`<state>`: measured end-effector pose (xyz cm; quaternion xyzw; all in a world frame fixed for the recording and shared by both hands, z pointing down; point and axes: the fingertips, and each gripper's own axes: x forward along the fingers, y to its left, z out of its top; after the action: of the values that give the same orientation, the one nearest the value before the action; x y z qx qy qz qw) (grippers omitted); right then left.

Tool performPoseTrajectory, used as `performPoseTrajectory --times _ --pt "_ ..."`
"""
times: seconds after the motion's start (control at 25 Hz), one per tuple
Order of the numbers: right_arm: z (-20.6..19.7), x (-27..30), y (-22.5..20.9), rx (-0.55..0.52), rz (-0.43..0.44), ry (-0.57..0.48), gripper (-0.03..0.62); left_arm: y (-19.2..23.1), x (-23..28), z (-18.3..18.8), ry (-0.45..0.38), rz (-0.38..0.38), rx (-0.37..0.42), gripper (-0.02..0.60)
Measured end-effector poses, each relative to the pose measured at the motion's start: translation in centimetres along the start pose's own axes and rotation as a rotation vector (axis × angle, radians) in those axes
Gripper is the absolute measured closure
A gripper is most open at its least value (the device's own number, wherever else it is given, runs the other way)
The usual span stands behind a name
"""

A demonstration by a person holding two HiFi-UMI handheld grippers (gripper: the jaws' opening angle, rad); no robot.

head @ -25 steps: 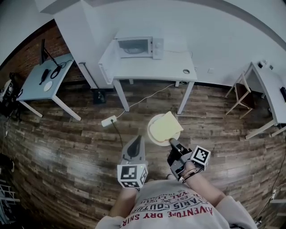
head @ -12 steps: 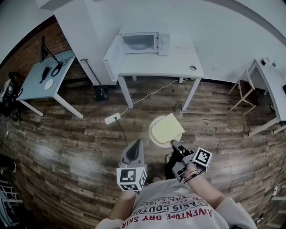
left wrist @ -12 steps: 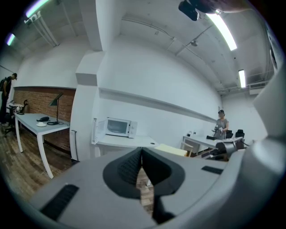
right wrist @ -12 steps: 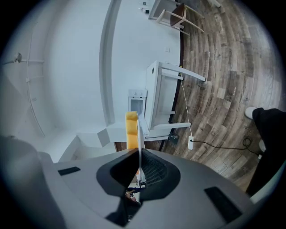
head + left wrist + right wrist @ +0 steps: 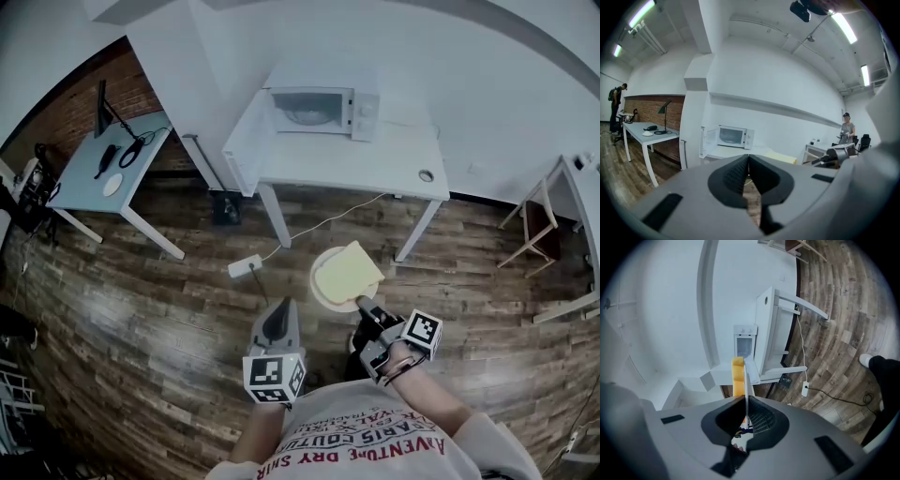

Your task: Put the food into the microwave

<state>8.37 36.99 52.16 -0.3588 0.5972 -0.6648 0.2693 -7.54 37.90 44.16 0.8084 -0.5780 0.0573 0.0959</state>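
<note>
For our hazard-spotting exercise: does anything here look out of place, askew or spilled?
The yellow slice overhangs the far rim of the plate, which the right gripper pinches by one edge only, so it could slide off. Nothing looks spilled or damaged.

Left tongs (image 5: 283,309) closed, right tongs (image 5: 363,305) clamped

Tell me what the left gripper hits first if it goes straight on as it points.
Probably the white table bearing the microwave; nothing shows between it and the left gripper, though depth is unclear.
</note>
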Motion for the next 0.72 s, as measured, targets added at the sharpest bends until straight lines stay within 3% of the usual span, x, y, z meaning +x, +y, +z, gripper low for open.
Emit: performPoseTrajectory --times 0.44,0.72 --pt "14.6 7.8 4.2 -0.052 0.019 0.044 0.571 -1.2 14.1 4.4 -0.024 0.070 -0.044 0.575" --pt "18.7 11.9 4.2 -0.019 0.008 0.026 0.571 -0.5 20.3 4.6 0.017 0.044 -0.048 0.575"
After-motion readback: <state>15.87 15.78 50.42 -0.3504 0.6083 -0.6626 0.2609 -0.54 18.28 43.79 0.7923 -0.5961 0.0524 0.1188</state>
